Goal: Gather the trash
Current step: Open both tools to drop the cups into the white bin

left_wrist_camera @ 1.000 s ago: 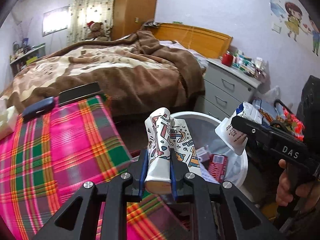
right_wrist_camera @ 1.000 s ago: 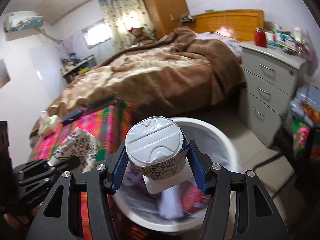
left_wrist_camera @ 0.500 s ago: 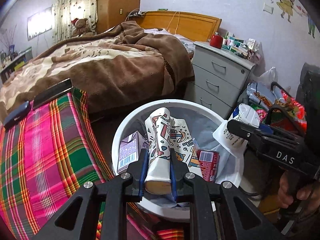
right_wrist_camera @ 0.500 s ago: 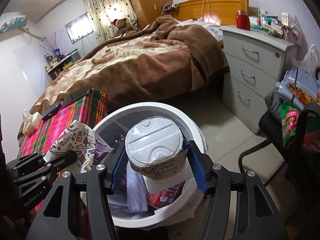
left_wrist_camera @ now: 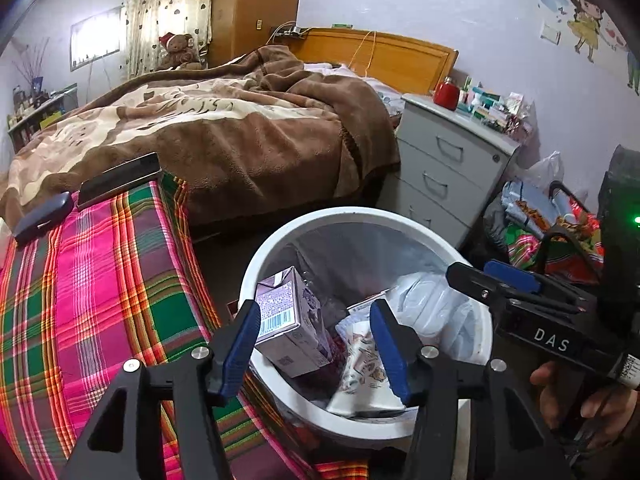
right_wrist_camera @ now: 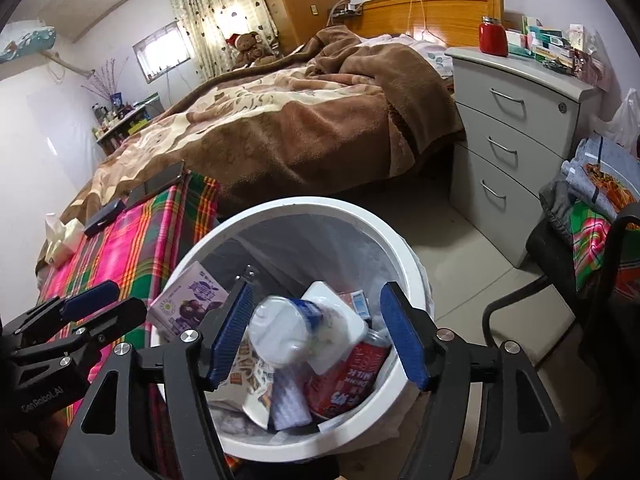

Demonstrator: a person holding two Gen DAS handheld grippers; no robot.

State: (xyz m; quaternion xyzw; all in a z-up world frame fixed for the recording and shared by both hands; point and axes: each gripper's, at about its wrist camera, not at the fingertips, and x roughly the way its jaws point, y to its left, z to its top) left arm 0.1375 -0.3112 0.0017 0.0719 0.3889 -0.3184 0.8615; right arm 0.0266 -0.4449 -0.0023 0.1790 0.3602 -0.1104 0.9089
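A white bin (left_wrist_camera: 360, 216) (right_wrist_camera: 304, 206) stands just below both grippers. My left gripper (left_wrist_camera: 316, 344) hangs over it, jaws opening and nothing between the pads. The patterned paper cup (left_wrist_camera: 360, 364) (right_wrist_camera: 248, 376) lies inside the bin beside a purple carton (left_wrist_camera: 288, 320) (right_wrist_camera: 188, 304). My right gripper (right_wrist_camera: 318, 334) is also over the bin with its jaws opening. A white yogurt cup (right_wrist_camera: 288, 332), blurred and tipped, is loose between them and clear of both pads. Below it lies a red milk can (right_wrist_camera: 352, 376). The right gripper (left_wrist_camera: 500, 280) also shows at the right of the left wrist view.
A table under a pink plaid cloth (left_wrist_camera: 100, 280) touches the bin's left side and bears a phone (left_wrist_camera: 120, 180) and a dark case (left_wrist_camera: 40, 216). A bed (left_wrist_camera: 240, 132) lies behind. A grey drawer chest (right_wrist_camera: 512, 128) and a chair with clothes (right_wrist_camera: 580, 240) stand on the right.
Both grippers moved over the bin, then spread their jaws. The patterned cup dropped from the left one into the bin. The yogurt cup has slipped from the right pads and is tipping down.
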